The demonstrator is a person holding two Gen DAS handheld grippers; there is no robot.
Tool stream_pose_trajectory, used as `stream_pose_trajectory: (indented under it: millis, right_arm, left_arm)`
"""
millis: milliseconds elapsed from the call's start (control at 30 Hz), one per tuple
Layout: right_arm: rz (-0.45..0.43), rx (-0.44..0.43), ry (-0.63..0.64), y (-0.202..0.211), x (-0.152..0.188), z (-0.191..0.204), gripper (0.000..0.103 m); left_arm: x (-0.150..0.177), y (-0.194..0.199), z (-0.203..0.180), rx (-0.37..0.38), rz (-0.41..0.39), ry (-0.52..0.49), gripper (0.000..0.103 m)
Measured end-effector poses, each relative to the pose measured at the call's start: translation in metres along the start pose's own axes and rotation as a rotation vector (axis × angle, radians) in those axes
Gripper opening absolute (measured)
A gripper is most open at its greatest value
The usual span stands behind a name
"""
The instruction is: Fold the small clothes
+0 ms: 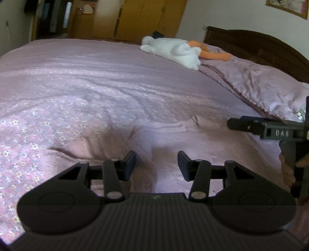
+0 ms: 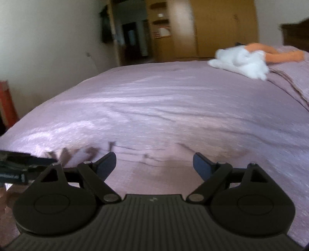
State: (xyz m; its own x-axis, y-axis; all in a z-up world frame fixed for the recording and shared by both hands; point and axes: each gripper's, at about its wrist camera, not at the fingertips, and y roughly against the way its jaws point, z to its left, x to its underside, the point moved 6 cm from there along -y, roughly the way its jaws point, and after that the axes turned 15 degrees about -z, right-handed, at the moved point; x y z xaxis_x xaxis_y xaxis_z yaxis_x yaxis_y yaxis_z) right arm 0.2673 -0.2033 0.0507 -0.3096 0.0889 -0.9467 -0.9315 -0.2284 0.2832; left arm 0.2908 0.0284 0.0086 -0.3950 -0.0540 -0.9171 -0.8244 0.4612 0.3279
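A small mauve garment (image 1: 173,139) lies flat on the bed, nearly the same colour as the bedspread (image 1: 87,81). My left gripper (image 1: 156,164) hovers just over its near part, open, with nothing between the fingers. My right gripper (image 2: 154,164) is also open and empty above the garment (image 2: 154,160), whose ruffled edge (image 2: 77,152) shows at the left. In the left wrist view the right gripper (image 1: 234,123) comes in side-on from the right, held by a hand (image 1: 287,170). The left gripper's body (image 2: 25,162) shows at the left edge of the right wrist view.
A white plush toy (image 1: 173,51) with orange legs lies at the far side of the bed, near a covered pillow (image 1: 260,83) and a dark wooden headboard (image 1: 251,44). Wooden wardrobes (image 1: 150,17) and a doorway stand beyond. The bedspread has a flowered part (image 1: 29,144) at the left.
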Motion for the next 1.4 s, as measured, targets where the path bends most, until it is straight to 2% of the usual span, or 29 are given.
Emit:
stream_pose_trajectory:
  millis: [100,200,267,333,400,500,600,633,667,733,867,933,1000,1133,1200,1300,1400]
  right_arm:
    - [0.042,0.0,0.05,-0.017,0.022,0.017,0.091]
    - [0.11,0.009,0.028,-0.03,0.059,0.018,0.092]
    - [0.043,-0.001,0.044,-0.025,0.068,0.018,0.093]
    - [0.05,-0.007,0.017,-0.025,0.065,0.016,0.093]
    - [0.045,-0.017,0.001,-0.025,0.067,0.013,0.094]
    - [0.046,-0.013,0.019,-0.024,0.068,0.015,0.095]
    - [0.046,-0.01,0.027,-0.027,0.067,0.016,0.095]
    - [0.045,-0.012,0.025,-0.027,0.067,0.016,0.095]
    - [0.044,-0.012,0.023,-0.025,0.067,0.016,0.095]
    - [0.041,-0.013,0.022,-0.024,0.067,0.015,0.095]
    - [0.038,-0.015,0.017,-0.024,0.067,0.015,0.095]
    - [0.037,-0.016,0.017,-0.024,0.067,0.015,0.096]
    - [0.037,-0.017,0.015,-0.024,0.067,0.015,0.096]
    - [0.04,-0.023,0.012,-0.025,0.067,0.015,0.098]
    - [0.044,-0.028,0.005,-0.025,0.065,0.014,0.098]
    - [0.061,-0.058,-0.019,-0.019,0.054,0.01,0.098]
    - [0.007,-0.062,-0.044,0.002,0.032,-0.008,0.098]
  left_arm:
    - [0.0,-0.007,0.014,-0.043,-0.012,0.072,0.049]
    - [0.005,-0.014,0.031,-0.062,-0.009,0.19,0.032]
    - [0.008,-0.014,0.035,-0.057,-0.02,0.257,0.026]
    - [0.01,-0.012,0.036,-0.073,-0.036,0.262,0.025]
    - [0.012,-0.01,0.039,-0.122,-0.046,0.27,0.025]
    - [0.017,-0.016,0.04,-0.207,-0.017,0.252,0.024]
    - [0.017,-0.02,0.038,-0.239,-0.003,0.263,0.025]
    - [0.015,-0.021,0.037,-0.244,-0.003,0.261,0.023]
    - [0.013,-0.021,0.034,-0.252,-0.01,0.25,0.012]
    - [0.004,-0.018,0.029,-0.276,-0.048,0.192,0.011]
    - [-0.023,-0.002,0.031,-0.365,-0.167,0.068,0.011]
    - [-0.032,-0.001,0.042,-0.414,-0.18,0.009,0.011]
    - [-0.033,-0.004,0.053,-0.436,-0.153,-0.024,0.011]
    - [-0.017,-0.02,0.069,-0.481,-0.039,-0.069,0.013]
    - [-0.01,-0.018,0.076,-0.492,-0.004,-0.055,0.015]
    - [-0.011,-0.007,0.076,-0.491,0.0,-0.004,0.027]
    - [-0.017,0.011,0.064,-0.44,-0.019,0.003,0.039]
